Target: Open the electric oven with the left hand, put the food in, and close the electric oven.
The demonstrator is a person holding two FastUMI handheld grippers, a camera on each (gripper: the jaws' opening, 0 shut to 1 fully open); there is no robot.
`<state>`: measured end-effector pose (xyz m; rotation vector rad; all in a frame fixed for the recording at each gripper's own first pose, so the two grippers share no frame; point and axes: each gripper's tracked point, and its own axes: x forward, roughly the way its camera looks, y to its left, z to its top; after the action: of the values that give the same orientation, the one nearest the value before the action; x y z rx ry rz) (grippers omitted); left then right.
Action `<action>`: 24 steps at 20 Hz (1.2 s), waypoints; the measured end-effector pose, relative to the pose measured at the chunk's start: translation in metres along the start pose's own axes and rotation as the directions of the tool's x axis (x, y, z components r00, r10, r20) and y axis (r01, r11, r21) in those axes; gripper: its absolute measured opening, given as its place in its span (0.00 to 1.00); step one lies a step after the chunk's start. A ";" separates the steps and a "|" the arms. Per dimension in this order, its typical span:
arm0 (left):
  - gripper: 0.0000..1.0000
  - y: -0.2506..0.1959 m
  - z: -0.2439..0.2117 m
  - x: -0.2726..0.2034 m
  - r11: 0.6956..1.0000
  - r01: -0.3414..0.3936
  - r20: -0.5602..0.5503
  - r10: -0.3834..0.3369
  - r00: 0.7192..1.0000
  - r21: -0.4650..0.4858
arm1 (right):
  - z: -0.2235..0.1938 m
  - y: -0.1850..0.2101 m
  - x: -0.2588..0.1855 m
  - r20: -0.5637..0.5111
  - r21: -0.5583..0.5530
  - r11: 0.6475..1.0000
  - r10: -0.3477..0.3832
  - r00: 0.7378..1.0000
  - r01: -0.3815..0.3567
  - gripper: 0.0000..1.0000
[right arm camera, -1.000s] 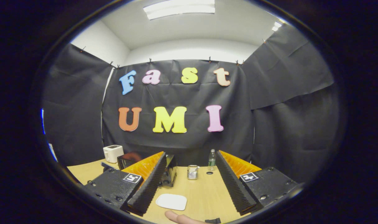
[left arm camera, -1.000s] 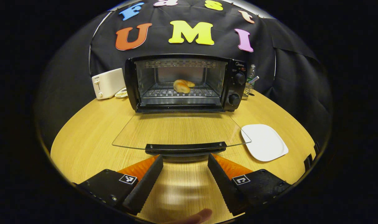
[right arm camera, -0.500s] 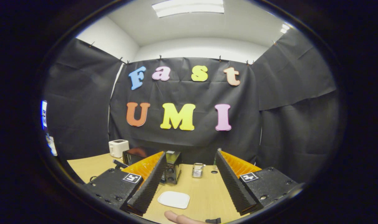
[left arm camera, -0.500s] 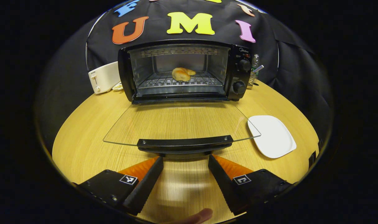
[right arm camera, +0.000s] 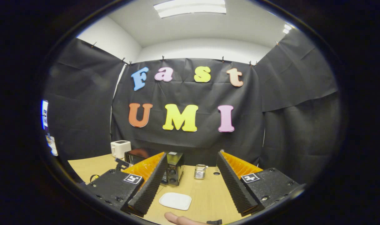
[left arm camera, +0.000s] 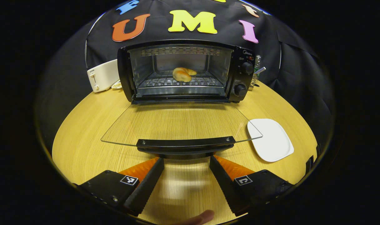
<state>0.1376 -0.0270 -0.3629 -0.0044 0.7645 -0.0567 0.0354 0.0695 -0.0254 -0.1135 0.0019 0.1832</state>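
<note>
Right, the electric oven [left arm camera: 185,72] stands wide open at the back of the wooden table [left arm camera: 83,137], and the food [left arm camera: 182,74], a golden bread roll, sits on the wire rack [left arm camera: 180,82] in the middle of the cavity. Its glass door [left arm camera: 180,123] is folded all the way down, lying flat out toward the camera just above the tabletop, with the dark handle [left arm camera: 185,145] running along its near edge. Two knobs [left arm camera: 243,78] are stacked on the control panel to the right of the cavity.

Just short of that handle hovers the left gripper [left arm camera: 186,168], jaws spread wide and holding nothing, both fingers apart from the handle and pointing at it. A fingertip [left arm camera: 202,216] of the person peeks in at the bottom edge of the left gripper view.

Beside the door's right corner lies a white plate [left arm camera: 271,139], bare. A white toaster [left arm camera: 102,78] stands to the left of the oven, with a small dish [left arm camera: 117,84] tucked between them, and a bottle [left arm camera: 257,62] and a holder with utensils [left arm camera: 255,78] stand behind the oven's right side.

Over in the right gripper view, the right gripper [right arm camera: 190,173] is held high and level, jaws spread, nothing between them. Past its fingers you see the oven [right arm camera: 174,168] side-on, the white plate [right arm camera: 175,201] on the table [right arm camera: 87,165], a glass jar [right arm camera: 200,171] and the toaster [right arm camera: 120,148] far off at left. Another fingertip [right arm camera: 177,218] shows at the bottom.
</note>
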 end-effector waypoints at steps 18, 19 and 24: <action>0.96 0.018 0.103 0.000 0.999 -0.052 0.166 0.050 0.985 0.007 | -0.020 -0.005 0.009 -0.040 0.012 1.000 -0.002 0.999 0.003 0.96; 0.96 0.021 0.111 0.000 0.999 -0.054 0.184 0.052 0.982 0.006 | -0.021 -0.006 0.009 -0.046 0.012 1.000 -0.004 0.999 0.004 0.96; 0.96 0.032 0.146 0.021 0.998 -0.062 0.225 0.068 0.972 -0.032 | -0.023 -0.009 0.009 -0.047 0.008 1.000 -0.018 0.999 0.019 0.96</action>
<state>0.2551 0.0011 -0.2725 -0.0097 0.5365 0.0156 0.0459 0.0593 -0.0473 -0.1097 0.0486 0.1619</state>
